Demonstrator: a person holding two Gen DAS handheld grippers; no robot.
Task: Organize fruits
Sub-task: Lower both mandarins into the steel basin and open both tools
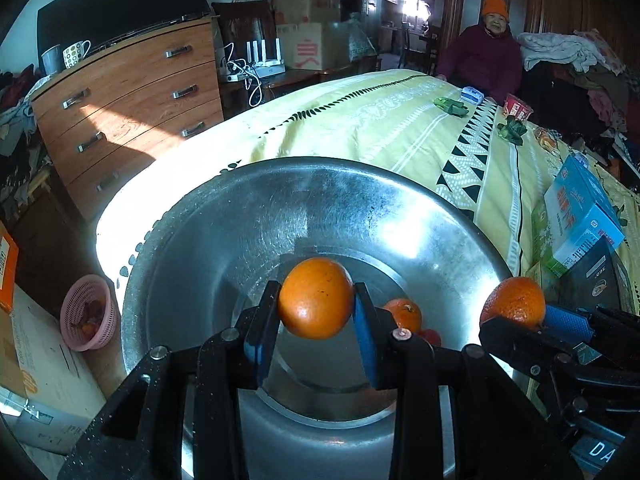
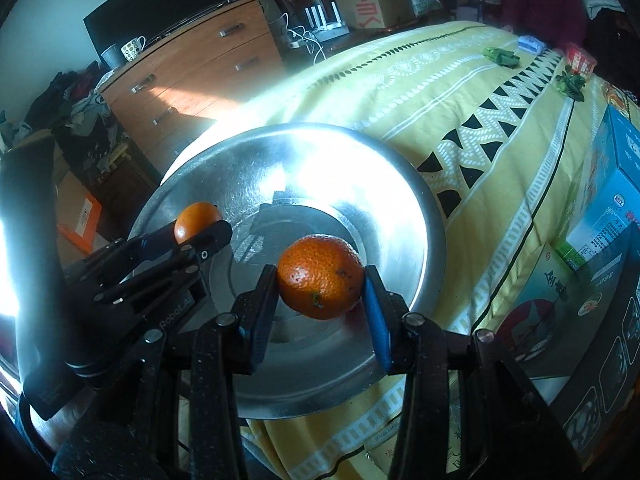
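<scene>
Oranges being held, one per gripper, above steel basin [image 1: 208, 216] on yellow bedspread [image 1: 360, 120]. Smooth orange [image 1: 316, 298] being clamped by left gripper [image 1: 317, 312], jaws closed against it. Rough orange [image 2: 320, 276] being pinched by right gripper [image 2: 322, 300]. Small orange [image 1: 406, 314] lying in basin.

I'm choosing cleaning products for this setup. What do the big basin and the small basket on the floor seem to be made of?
The basin looks like bare metal, probably stainless steel or aluminium: silver, shiny, with fine scratches and bright glare. The basket looks like moulded plastic: pale pink, matte, with a regular mesh of small holes.
</scene>
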